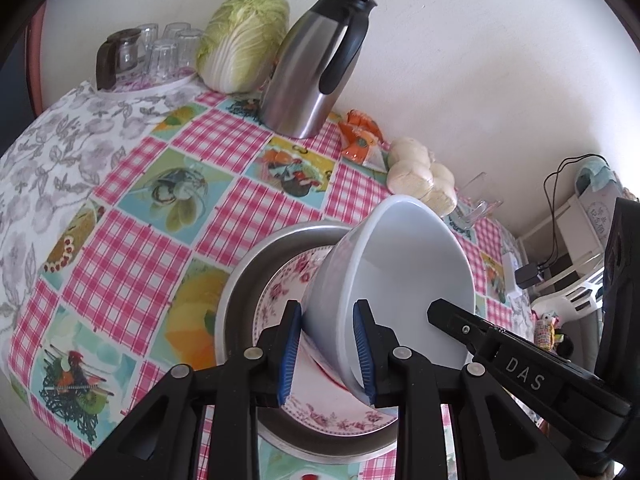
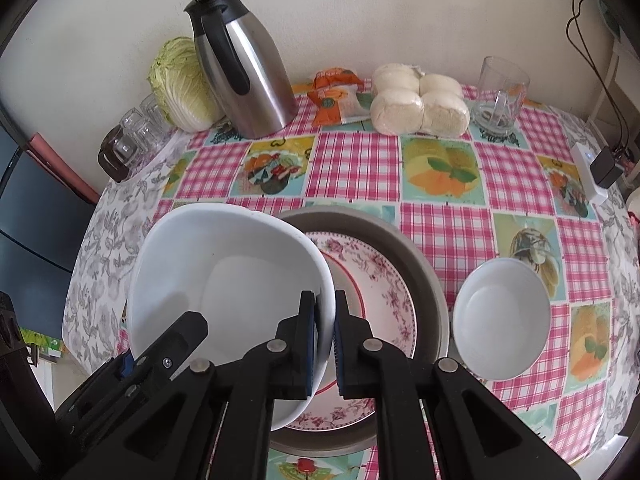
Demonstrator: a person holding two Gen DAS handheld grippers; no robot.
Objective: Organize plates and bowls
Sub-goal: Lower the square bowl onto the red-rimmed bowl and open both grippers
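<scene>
A large white bowl is held tilted above a floral plate that lies in a grey metal pan. My left gripper is shut on the bowl's near rim. My right gripper is shut on the bowl's opposite rim, one finger inside and one outside. The right gripper's finger shows in the left wrist view, and the left gripper shows in the right wrist view. A small white bowl sits on the table right of the pan.
At the table's back stand a steel thermos jug, a napa cabbage, glasses on a tray, an orange packet, bagged buns and a clear jug. The checked tablecloth covers the table.
</scene>
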